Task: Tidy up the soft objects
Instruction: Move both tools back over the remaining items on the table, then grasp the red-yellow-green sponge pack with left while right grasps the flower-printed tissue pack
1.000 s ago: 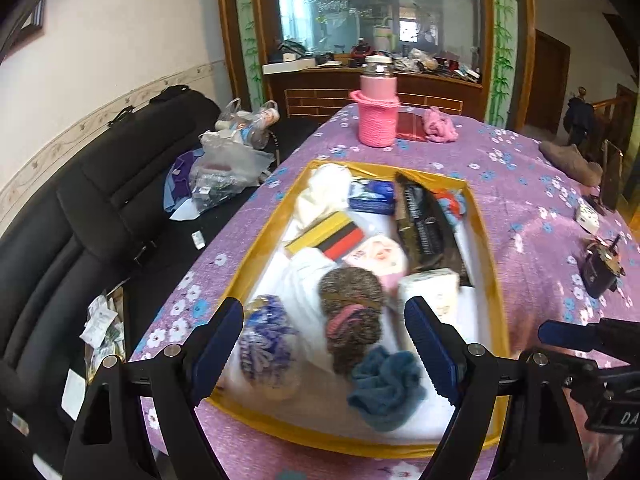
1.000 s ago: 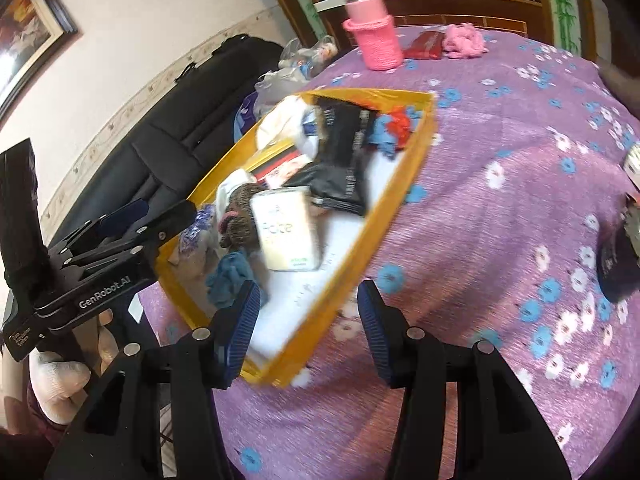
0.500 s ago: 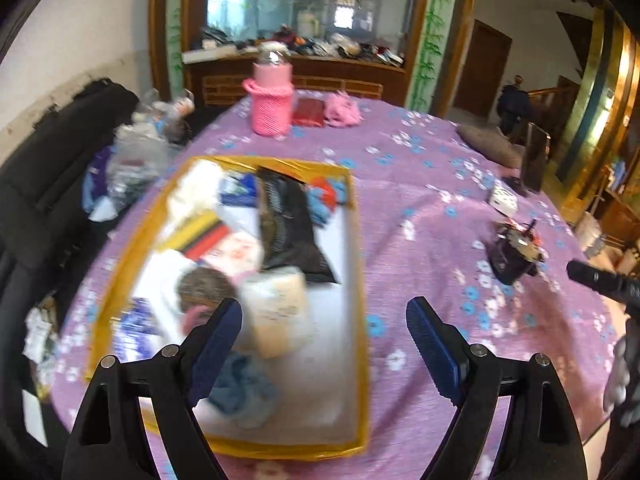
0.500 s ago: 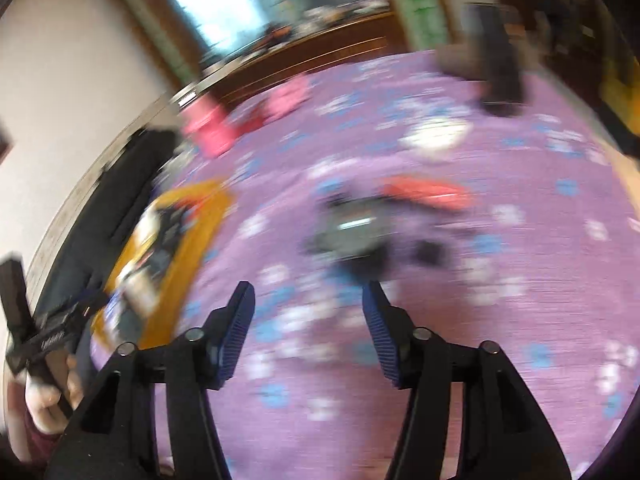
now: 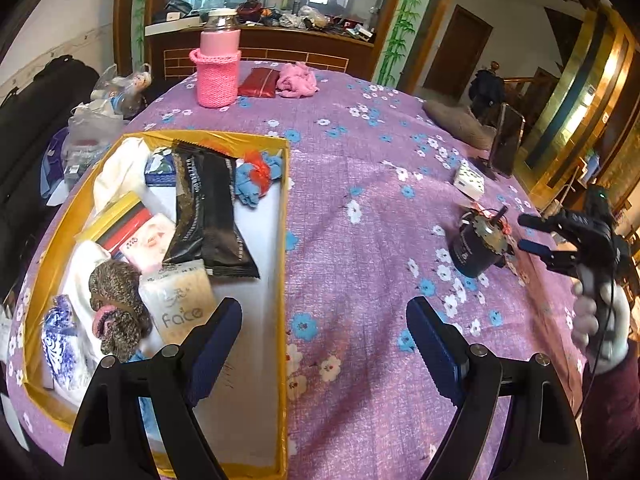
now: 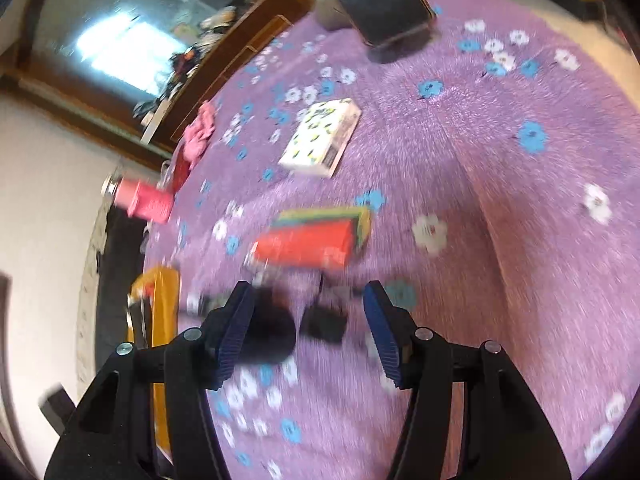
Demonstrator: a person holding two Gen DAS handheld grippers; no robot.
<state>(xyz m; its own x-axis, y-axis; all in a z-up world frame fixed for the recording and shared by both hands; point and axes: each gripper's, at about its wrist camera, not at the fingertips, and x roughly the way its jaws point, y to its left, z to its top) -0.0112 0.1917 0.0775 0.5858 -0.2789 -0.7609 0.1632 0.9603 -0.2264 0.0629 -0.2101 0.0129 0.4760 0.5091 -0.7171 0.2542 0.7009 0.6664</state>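
Observation:
A yellow box (image 5: 285,216) on the purple flowered tablecloth holds soft things: a speckled brown knit piece (image 5: 116,300), a "Face" tissue pack (image 5: 180,304), a long black packet (image 5: 208,208) and a blue and red cloth (image 5: 256,178). My left gripper (image 5: 324,328) hangs open over the box's right wall, holding nothing. A fluffy pink cloth (image 5: 298,82) lies at the far side. My right gripper (image 5: 526,234), in a gloved hand, stands open beside a dark cylinder with a toothed wheel (image 5: 476,250). In the blurred right wrist view my right gripper (image 6: 308,312) hovers over dark shapes (image 6: 324,322), with nothing gripped.
A pink knit-covered bottle (image 5: 218,68) and a red pouch (image 5: 258,82) stand at the far side. A red pack on coloured sponges (image 6: 308,240), a white patterned box (image 6: 320,136) and an upright phone (image 6: 384,12) lie ahead of the right gripper. A black sofa (image 5: 28,128) borders the left.
My left gripper swung right, from over the box's middle to its right wall. My right gripper left the box, crossed the table to the right, and rolled; its view is now tilted.

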